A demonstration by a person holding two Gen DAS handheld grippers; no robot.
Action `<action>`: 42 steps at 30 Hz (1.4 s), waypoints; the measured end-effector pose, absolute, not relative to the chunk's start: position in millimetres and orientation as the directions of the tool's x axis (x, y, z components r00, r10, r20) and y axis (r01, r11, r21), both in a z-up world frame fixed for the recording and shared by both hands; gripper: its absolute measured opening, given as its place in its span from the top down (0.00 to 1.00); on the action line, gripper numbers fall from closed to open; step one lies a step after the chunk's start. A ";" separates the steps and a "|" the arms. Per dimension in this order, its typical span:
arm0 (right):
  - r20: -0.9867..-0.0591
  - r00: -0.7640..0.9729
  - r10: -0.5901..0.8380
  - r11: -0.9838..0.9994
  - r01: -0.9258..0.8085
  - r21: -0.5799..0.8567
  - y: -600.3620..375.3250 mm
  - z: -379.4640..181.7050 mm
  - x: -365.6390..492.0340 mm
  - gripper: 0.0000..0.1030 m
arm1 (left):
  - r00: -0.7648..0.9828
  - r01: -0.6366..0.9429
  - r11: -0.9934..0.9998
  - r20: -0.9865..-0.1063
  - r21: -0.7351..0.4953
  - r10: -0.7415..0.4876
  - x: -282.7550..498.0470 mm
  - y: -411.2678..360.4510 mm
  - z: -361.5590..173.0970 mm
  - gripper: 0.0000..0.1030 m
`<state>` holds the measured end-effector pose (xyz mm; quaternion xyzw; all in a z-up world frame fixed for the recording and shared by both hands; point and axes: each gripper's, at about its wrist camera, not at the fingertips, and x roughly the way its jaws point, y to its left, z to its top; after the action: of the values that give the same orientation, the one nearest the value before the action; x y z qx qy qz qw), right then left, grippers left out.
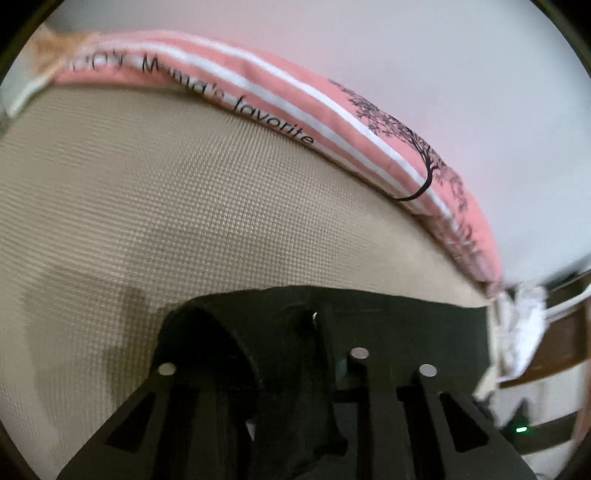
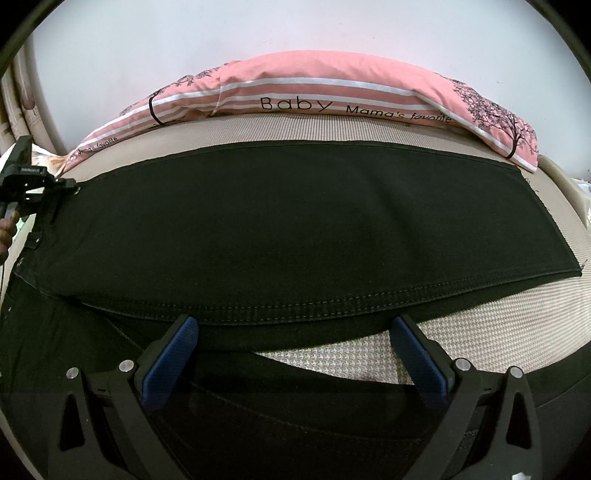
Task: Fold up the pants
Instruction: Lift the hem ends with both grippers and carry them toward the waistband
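While my left tool [image 2: 70, 182] pinches the waistband corner of the black pants [image 2: 295, 221] lying flat on the beige mattress [image 2: 461, 332] and my right tool [image 2: 295, 354] hangs wide over the seam, that thin bite could slip and skew the fold.

A pink striped pillow [image 2: 314, 88] lies along the beige woven mattress [image 2: 332, 354], against a seemingly white wall [image 2: 295, 29]
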<state>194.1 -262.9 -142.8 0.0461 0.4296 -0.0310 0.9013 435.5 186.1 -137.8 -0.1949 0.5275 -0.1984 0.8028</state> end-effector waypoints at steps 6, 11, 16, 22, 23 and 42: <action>-0.777 0.629 -0.012 0.993 0.096 0.062 -263.1 -141.7 194.4 0.00 | 0.449 0.154 0.861 -0.742 -0.484 -0.498 419.8 181.2 -112.6 0.92; -0.785 0.617 0.047 0.996 0.029 0.083 -269.6 -127.2 197.8 0.00 | 0.498 0.214 0.823 -0.666 -0.526 -0.555 399.3 185.5 -88.9 0.92; -0.765 0.615 0.192 0.981 -0.119 0.151 -289.2 -91.2 240.7 0.01 | 0.521 0.275 0.758 -0.571 -0.591 -0.634 380.5 192.0 -73.2 0.92; -0.821 0.502 0.273 0.925 -0.371 0.080 -278.2 -69.7 334.0 0.11 | 0.525 0.340 0.683 -0.472 -0.646 -0.708 355.8 198.8 -51.6 0.92; -0.831 0.490 0.263 0.915 -0.401 0.053 -273.3 -68.3 343.0 0.11 | 0.525 0.348 0.679 -0.466 -0.647 -0.713 352.4 199.1 -48.8 0.92; -0.937 -0.035 0.348 0.594 -0.765 0.249 -236.9 -94.9 443.2 0.62 | 0.530 0.339 0.694 -0.480 -0.635 -0.699 343.2 202.3 -45.3 0.92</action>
<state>443.2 -236.9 -94.9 -0.1773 0.5883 0.4142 0.6715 343.2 202.3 -45.3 -0.2404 0.3738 -0.3086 0.8410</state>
